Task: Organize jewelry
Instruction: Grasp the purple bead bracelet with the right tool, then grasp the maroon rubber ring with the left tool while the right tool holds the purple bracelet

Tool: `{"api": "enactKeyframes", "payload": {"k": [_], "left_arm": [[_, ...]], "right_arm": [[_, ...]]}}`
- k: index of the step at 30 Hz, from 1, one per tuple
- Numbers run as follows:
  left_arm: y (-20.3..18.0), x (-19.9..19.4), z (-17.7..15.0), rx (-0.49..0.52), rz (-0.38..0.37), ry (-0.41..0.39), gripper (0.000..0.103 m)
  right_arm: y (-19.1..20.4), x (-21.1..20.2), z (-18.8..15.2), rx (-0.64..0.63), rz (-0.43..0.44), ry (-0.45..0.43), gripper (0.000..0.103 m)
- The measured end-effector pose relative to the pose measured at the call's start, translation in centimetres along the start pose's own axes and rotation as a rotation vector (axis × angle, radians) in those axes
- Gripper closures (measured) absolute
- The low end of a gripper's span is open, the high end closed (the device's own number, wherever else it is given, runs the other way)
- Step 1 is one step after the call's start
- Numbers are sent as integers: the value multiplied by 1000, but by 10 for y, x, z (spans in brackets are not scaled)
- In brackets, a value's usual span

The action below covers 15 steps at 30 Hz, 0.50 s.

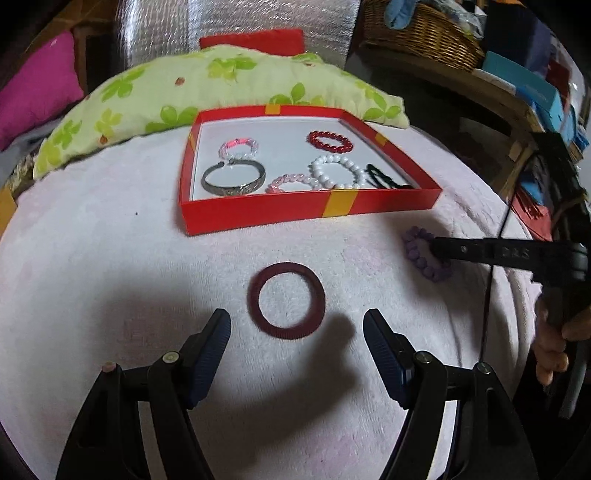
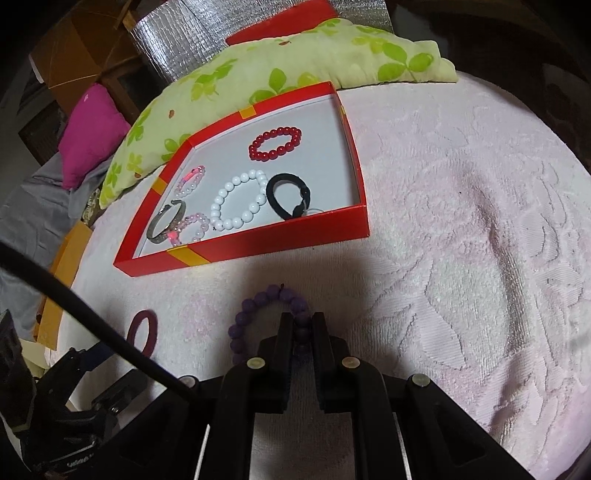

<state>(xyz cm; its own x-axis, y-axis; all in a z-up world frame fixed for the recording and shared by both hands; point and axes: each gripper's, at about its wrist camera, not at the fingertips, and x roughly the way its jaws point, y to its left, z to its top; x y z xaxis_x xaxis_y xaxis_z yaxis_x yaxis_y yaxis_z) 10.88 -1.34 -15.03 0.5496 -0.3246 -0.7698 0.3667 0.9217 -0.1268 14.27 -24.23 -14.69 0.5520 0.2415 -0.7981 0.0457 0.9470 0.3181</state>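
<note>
A red box (image 1: 306, 212) (image 2: 258, 240) with a white floor lies on the pale pink towel and holds several bracelets: red beads (image 1: 329, 141), white beads (image 1: 338, 171), a silver bangle (image 1: 233, 180), pink ones and a black band (image 2: 290, 195). A dark red bangle (image 1: 287, 300) (image 2: 142, 330) lies flat on the towel just ahead of my open left gripper (image 1: 297, 323). My right gripper (image 2: 301, 323) (image 1: 437, 253) is shut on a purple bead bracelet (image 2: 258, 306) (image 1: 415, 251) that rests on the towel to the right of the box.
A green flowered pillow (image 1: 207, 88) lies behind the box, with a magenta cushion (image 1: 37, 96) at far left. A wicker basket (image 1: 417, 33) and blue boxes (image 1: 532, 88) stand on a shelf at right. A black cable (image 2: 74, 306) crosses the right wrist view.
</note>
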Motion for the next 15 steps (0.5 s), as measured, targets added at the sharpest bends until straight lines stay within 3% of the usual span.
{"api": "enactKeyframes", "payload": {"k": [5,15], "left_arm": [[0,9,3,4,60,10,28],[-14,17,5,59,136,-9,51]], "right_arm": [[-5,0,0,23,18,8,90],[-4,2,1,19,12,6,90]]}}
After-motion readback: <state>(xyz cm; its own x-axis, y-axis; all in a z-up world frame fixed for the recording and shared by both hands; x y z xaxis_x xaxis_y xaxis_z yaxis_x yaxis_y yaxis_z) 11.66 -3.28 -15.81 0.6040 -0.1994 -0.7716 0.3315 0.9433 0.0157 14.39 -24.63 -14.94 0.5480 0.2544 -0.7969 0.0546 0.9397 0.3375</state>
